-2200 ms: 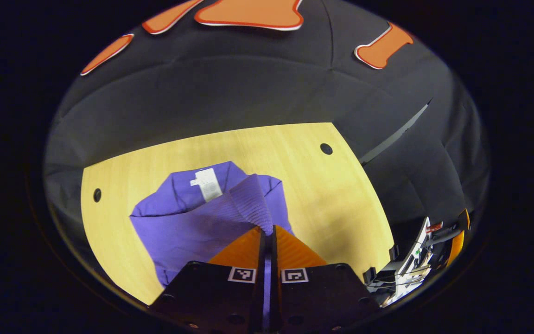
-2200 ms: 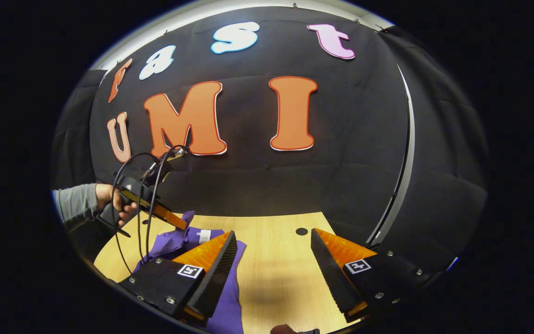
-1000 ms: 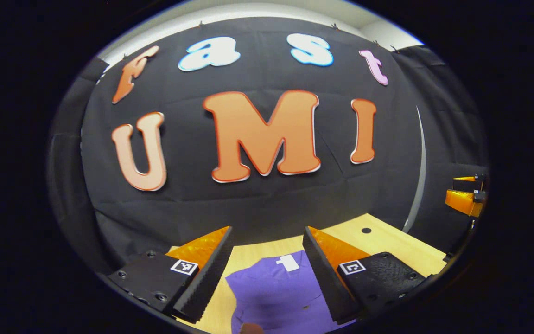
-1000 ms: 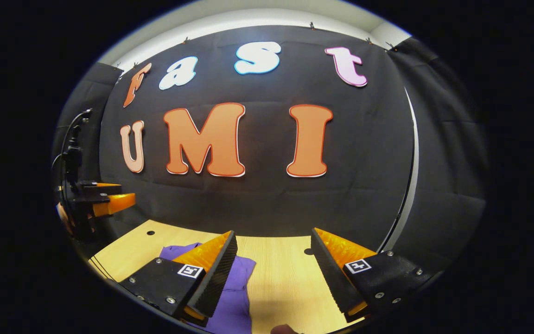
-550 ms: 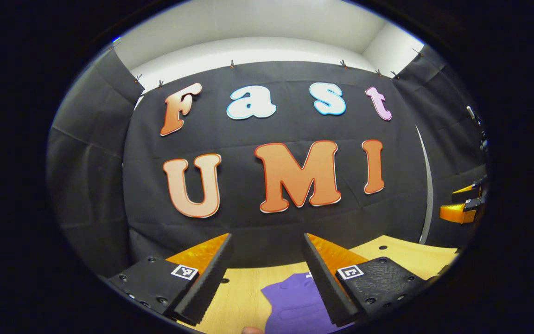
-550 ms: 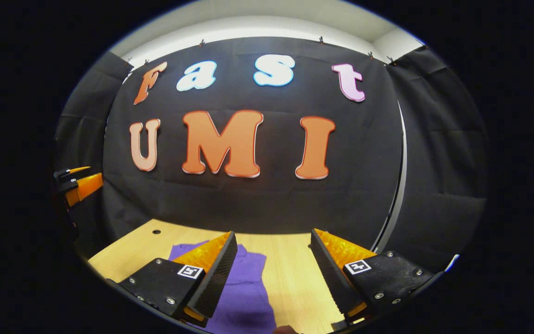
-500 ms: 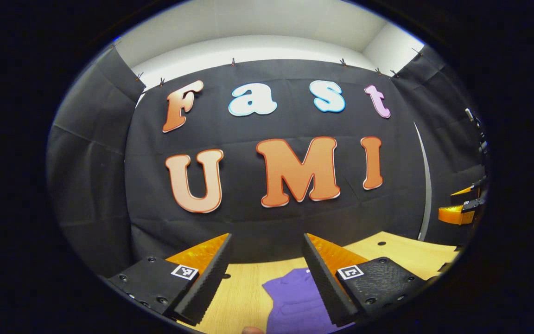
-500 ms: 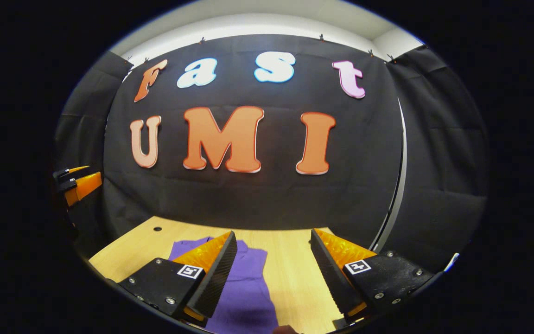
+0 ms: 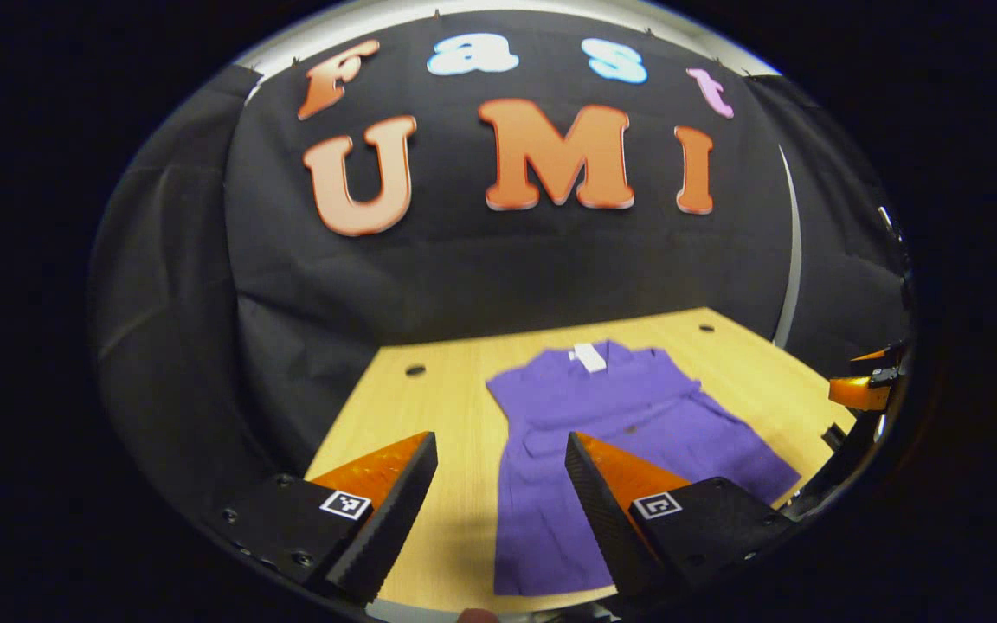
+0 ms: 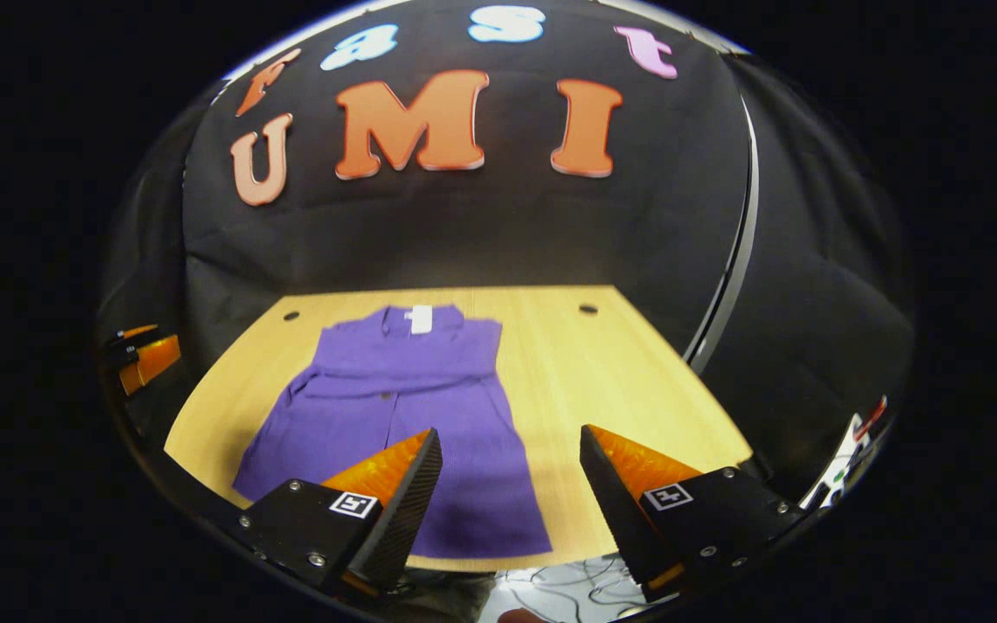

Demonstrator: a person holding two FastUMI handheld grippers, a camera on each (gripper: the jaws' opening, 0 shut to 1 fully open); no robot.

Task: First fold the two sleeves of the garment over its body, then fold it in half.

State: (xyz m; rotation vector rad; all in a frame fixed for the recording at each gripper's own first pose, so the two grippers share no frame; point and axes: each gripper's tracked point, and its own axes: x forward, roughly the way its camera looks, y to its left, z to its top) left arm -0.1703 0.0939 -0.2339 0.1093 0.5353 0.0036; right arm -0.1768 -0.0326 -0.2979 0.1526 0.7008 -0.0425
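Note:
The purple garment [image 9: 628,424] lies flat on the wooden table [image 9: 429,407], collar and white label [image 9: 589,356] at the far end, hem at the near edge. Both sleeves lie folded across its body. My left gripper [image 9: 498,441] hovers open over the near edge, just left of the hem, holding nothing. In the right gripper view the garment [image 10: 403,407] spreads ahead and to the left. My right gripper [image 10: 510,433] stands open and holds nothing above the hem's right corner. The right gripper's orange fingers [image 9: 862,391] show at the far right, the left gripper's fingers [image 10: 148,359] at the far left.
Small round holes [image 10: 588,309] mark the table's [image 10: 602,372] far corners. Black cloth walls close in behind and on both sides. Cables [image 10: 550,588] hang below the near edge. Bare wood runs along both sides of the garment.
The left gripper, shut on a sleeve 2.2 s ago, has let go and opened. Both grippers have drawn back and tipped down from the wall toward the table.

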